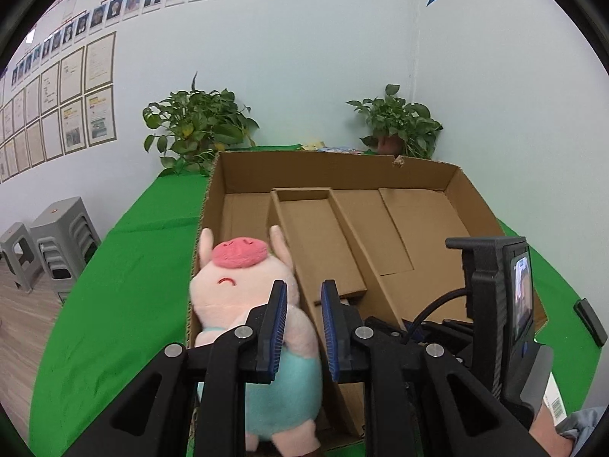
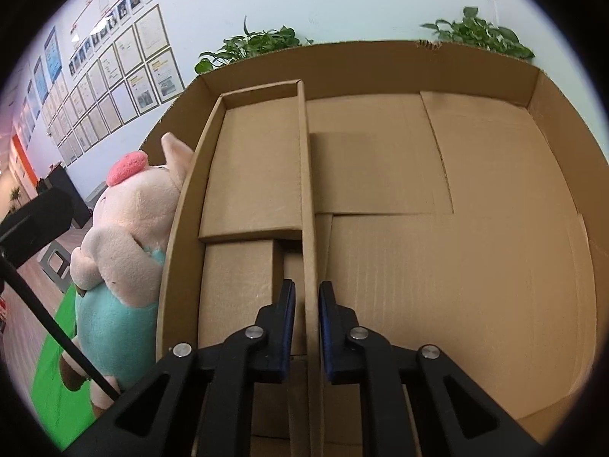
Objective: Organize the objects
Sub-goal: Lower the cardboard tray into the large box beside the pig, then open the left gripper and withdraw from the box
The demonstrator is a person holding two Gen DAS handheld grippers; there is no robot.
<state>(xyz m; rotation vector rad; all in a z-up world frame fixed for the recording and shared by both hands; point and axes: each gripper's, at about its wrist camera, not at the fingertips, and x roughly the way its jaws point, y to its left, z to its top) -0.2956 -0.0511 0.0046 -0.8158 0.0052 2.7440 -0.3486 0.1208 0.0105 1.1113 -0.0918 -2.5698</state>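
A pink plush pig (image 1: 243, 297) in a teal outfit lies in the left compartment of an open cardboard box (image 1: 335, 167). My left gripper (image 1: 302, 327) stands over the pig's arm and body with a gap between its jaws; it looks open, touching the plush on its left pad. In the right wrist view the pig (image 2: 125, 243) sits left of the box's inner wall. My right gripper (image 2: 306, 323) straddles a thin cardboard divider (image 2: 309, 190), its jaws close on either side of it; whether they pinch it is unclear.
The box sits on a green-covered table (image 1: 125, 289). Two potted plants (image 1: 198, 122) (image 1: 399, 122) stand behind it against the wall. Grey stools (image 1: 57, 243) stand on the floor at left. The right gripper's body (image 1: 495, 304) shows at the box's right.
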